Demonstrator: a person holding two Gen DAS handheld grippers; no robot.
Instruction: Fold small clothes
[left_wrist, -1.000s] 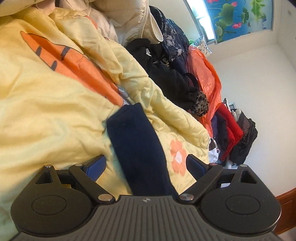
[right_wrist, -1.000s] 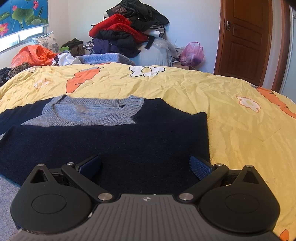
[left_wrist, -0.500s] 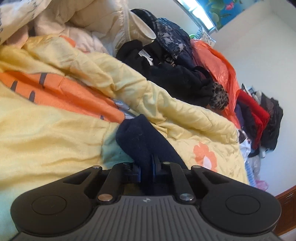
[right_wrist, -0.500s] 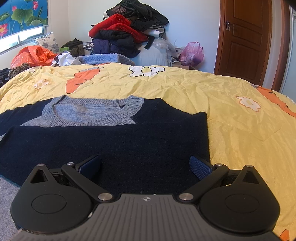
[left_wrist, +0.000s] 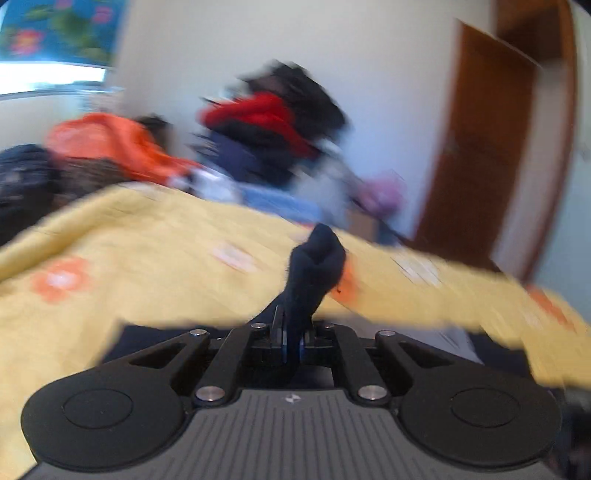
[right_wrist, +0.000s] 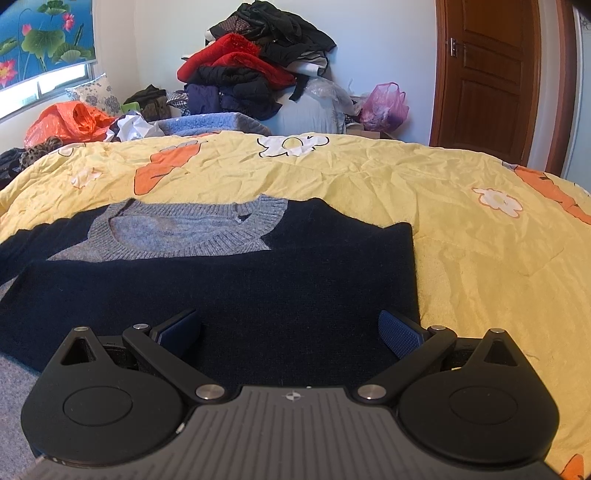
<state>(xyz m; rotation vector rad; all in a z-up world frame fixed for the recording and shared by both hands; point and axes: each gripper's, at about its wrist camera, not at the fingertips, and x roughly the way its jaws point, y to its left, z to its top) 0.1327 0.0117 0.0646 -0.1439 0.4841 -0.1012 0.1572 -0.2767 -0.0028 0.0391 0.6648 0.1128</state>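
A: Start on the left. What differs from 1 second ago?

B: A lot. The left tongs (left_wrist: 291, 339) stood spread then, with the navy sleeve lying flat on the bed between them. Now they are pressed together on that sleeve (left_wrist: 314, 273), which bunches up and sticks out past the tips. Half a second ago they had already clamped it.

A: And the view behind them?

B: It has swung round. Earlier it faced crumpled bedding and dark clothes beside the window; now, heavily blurred, it shows the yellow quilt (left_wrist: 147, 251), the clothes pile (left_wrist: 273, 122) against the wall and the brown door (left_wrist: 491, 155) at the right. The blur hides finer detail.

A: Move to the right camera.

B: Nothing has shifted there across all 3 moments. The right tongs (right_wrist: 291, 332) hang spread wide, pinching nothing, over the navy sweater (right_wrist: 229, 295).

A: Where does the sweater lie?

B: Flat on the yellow quilt (right_wrist: 443, 206), its grey collar (right_wrist: 192, 236) toward the far side, its right edge folded in straight. The left part runs out of the frame, so the lifted sleeve is not visible from this side.

A: Further right?

B: Bare quilt with orange and white prints, then a pink bag (right_wrist: 384, 107) on the floor and the door (right_wrist: 491, 74).
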